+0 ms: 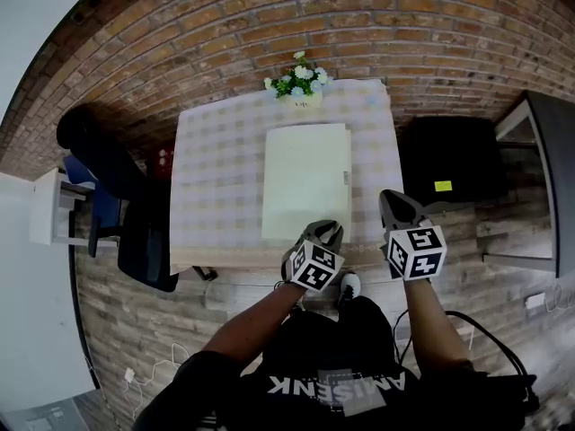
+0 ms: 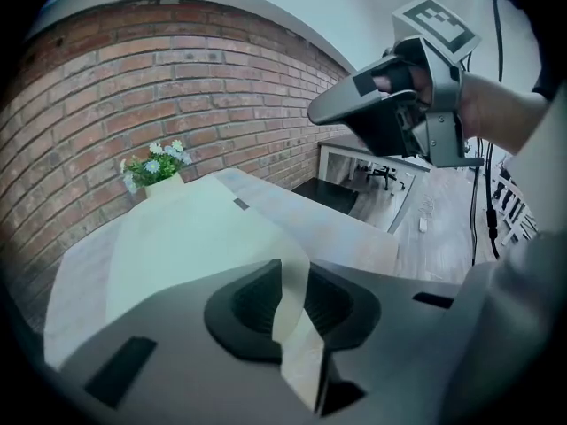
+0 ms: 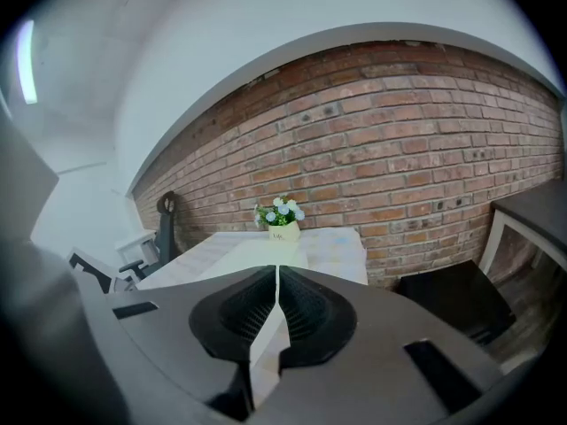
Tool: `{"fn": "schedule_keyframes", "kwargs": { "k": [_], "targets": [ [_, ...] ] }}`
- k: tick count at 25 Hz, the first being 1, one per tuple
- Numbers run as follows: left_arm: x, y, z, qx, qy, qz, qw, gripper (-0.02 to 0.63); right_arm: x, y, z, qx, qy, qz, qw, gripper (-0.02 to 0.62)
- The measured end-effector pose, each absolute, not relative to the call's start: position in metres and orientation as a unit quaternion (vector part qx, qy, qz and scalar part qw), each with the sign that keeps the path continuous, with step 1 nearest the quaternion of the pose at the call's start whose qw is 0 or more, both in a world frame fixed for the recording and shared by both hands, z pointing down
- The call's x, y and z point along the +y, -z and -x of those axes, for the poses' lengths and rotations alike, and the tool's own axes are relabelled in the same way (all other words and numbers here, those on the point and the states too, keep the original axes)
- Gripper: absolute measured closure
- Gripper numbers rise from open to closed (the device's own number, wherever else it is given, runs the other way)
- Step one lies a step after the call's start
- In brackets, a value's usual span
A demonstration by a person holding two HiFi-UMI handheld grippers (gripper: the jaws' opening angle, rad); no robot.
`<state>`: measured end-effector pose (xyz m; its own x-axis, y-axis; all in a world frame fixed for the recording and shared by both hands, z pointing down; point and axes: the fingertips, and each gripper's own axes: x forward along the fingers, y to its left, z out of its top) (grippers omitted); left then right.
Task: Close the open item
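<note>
A flat, pale cream folder-like item point(image 1: 305, 182) lies with its cover down on the checked table point(image 1: 211, 178); a small tab shows on its right edge. My left gripper point(image 1: 325, 232) hovers at the item's near edge by the table front. In the left gripper view its jaws point(image 2: 291, 277) stand a narrow gap apart, with nothing between them and the item point(image 2: 186, 228) beyond. My right gripper point(image 1: 388, 197) hangs off the table's front right corner, jaws together and empty point(image 3: 277, 277). It also shows high at the right in the left gripper view point(image 2: 323, 112).
A small pot of flowers point(image 1: 299, 83) stands at the table's far edge against the brick wall. A black office chair point(image 1: 135, 214) and a white shelf point(image 1: 49, 206) are at the left. A black box point(image 1: 454, 160) and a dark desk point(image 1: 548, 178) are at the right.
</note>
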<state>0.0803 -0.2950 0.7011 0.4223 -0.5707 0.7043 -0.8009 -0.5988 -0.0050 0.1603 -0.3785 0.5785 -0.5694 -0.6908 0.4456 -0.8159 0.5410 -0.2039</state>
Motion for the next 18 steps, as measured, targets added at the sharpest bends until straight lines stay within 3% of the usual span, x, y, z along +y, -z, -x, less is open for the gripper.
{"fn": "schedule_keyframes", "kwargs": {
  "k": [7, 8, 10, 11, 18],
  "targets": [
    [-0.292, -0.711, -0.085, -0.409, -0.358, -0.823, 0.165, 0.545, -0.402, -0.614, -0.145, -0.860, -0.224, -0.425, 0.171, 0.551],
    [-0.292, -0.713, -0.085, -0.407, -0.360, -0.823, 0.169, 0.543, -0.406, -0.620, -0.143, -0.858, -0.227, -0.426, 0.175, 0.539],
    [-0.293, -0.714, -0.085, -0.402, -0.365, -0.823, 0.169, 0.540, -0.416, -0.633, -0.136, -0.856, -0.238, -0.420, 0.184, 0.418],
    [-0.293, -0.714, -0.086, -0.399, -0.368, -0.824, 0.164, 0.540, -0.421, -0.638, -0.132, -0.856, -0.244, -0.416, 0.188, 0.399],
    [-0.292, -0.715, -0.086, -0.398, -0.369, -0.826, 0.152, 0.535, -0.438, -0.670, -0.100, -0.863, -0.260, -0.379, 0.211, 0.383]
  ]
}}
